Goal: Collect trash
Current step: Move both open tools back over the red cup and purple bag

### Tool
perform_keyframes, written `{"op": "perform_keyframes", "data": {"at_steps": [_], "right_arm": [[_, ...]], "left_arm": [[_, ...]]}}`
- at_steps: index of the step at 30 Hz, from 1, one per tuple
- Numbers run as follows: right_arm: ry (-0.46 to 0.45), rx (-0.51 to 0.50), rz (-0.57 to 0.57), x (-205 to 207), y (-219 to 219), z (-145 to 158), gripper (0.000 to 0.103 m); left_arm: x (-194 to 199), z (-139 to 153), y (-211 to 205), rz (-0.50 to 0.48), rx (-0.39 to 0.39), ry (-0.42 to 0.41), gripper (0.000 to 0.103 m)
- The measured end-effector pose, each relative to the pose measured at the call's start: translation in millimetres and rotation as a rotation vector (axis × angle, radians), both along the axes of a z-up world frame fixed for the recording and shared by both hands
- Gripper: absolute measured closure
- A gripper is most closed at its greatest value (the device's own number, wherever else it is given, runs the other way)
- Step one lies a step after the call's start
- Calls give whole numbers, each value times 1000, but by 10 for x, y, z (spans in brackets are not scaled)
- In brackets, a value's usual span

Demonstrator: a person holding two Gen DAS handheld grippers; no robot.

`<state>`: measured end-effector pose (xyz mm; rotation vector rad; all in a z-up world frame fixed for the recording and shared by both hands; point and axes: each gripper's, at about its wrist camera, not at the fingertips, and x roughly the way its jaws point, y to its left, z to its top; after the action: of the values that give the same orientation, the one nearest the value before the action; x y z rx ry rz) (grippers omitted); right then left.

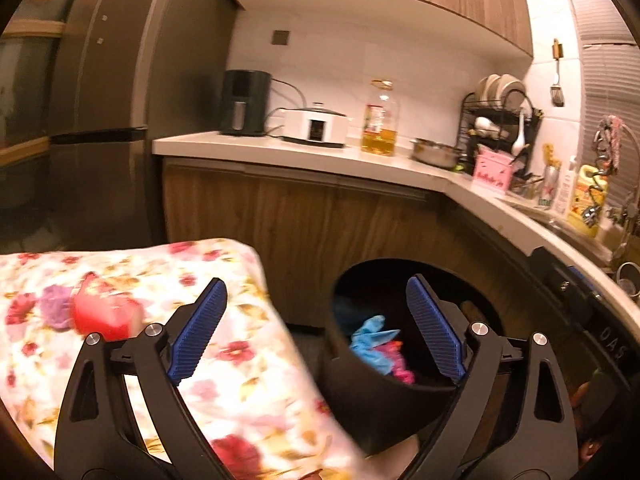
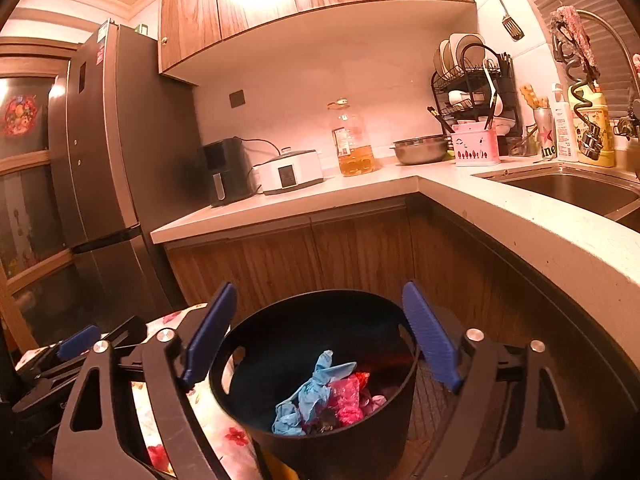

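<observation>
**A:** Setting — a kitchen corner: pale L-shaped counter (image 2: 304, 196) over wood-fronted cabinets, dark fridge (image 2: 116, 152) at the far left, sink (image 2: 568, 192) at the right. What's on your list?

**B:** Item one: black bin (image 2: 320, 364), standing on the floor in the corner beside a flowered cloth (image 1: 224, 360). Contents so far: a crumpled blue glove (image 2: 316, 388) and pink wrappers (image 2: 348, 400), lying low in the bin.

**A:** And your own jaws?

**B:** Item two: my right gripper (image 2: 320, 336), jaws spread wide, nothing between the pads; it looks down over the bin's mouth. Item three: my left gripper (image 1: 316, 328), also spread wide and empty, one finger over the cloth, the other over the bin's near rim.

**A:** Anything left to gather?

**B:** Item four: a red piece (image 1: 106, 312) with a purple scrap (image 1: 58, 304) touching it, both on the cloth, left of my left fingers. Blurred — I cannot tell what they are, though I judge them trash.

**A:** How would you take them cleanly?

**B:** Keep the left jaws wide, come down on the red piece from above, and close only once a pad sits on each side. The cloth is soft and may bunch up into the grip, so pinch the piece itself. Then carry it well past the bin's rim before letting go.
</observation>
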<state>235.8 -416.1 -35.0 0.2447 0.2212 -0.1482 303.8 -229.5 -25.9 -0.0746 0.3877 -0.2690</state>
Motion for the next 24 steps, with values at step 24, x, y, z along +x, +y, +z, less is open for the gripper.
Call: {"op": "perform_keyframes", "data": {"at_steps": [24], "right_arm": [[59,-8,138,-105,995,-97,9]], "left_arm": [[-590,-56,1312,244,21,0,9]]}}
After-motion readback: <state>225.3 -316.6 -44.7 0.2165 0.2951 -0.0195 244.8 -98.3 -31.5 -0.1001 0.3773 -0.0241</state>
